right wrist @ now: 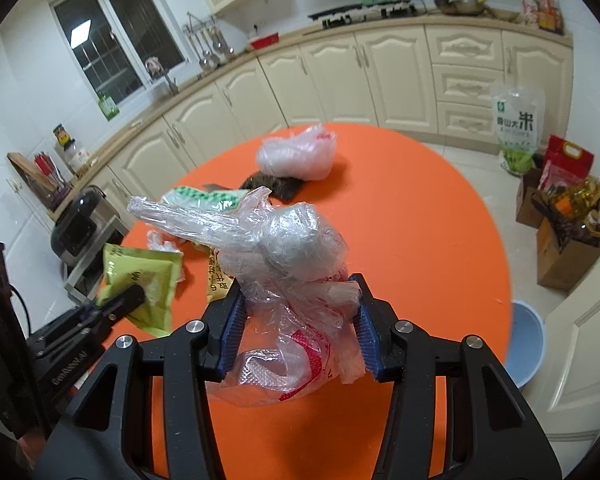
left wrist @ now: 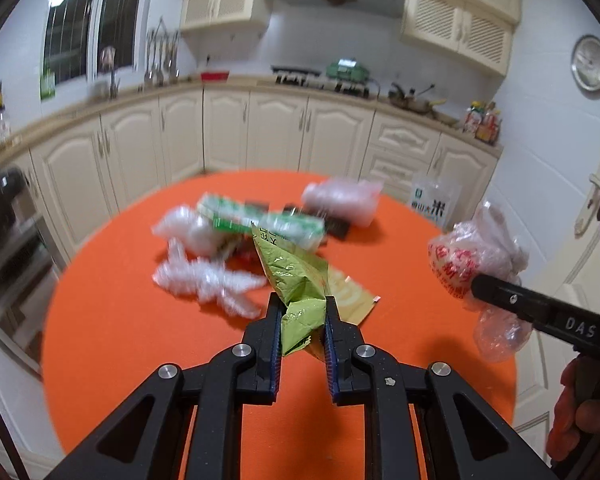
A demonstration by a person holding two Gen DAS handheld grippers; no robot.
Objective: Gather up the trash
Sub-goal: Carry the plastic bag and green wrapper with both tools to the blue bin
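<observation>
We see two hand-held grippers above the orange bench (left wrist: 140,340): the left hand-held gripper (left wrist: 302,306) pinches one green wrapper (left wrist: 296,276); the right hand-held gripper (right wrist: 300,300) clamps one crumpled clear plastic bag (right wrist: 284,256). Beyond them on the bench lie one pinkish bag (right wrist: 296,154) and further blurred wrappers

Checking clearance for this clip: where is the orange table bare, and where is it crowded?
Bare: the orange table's right half, from the pink bag to the rim above the blue basin, and the near edge. Crowded: left-centre, around the green-white wrapper and crumpled clear plastic.
</observation>
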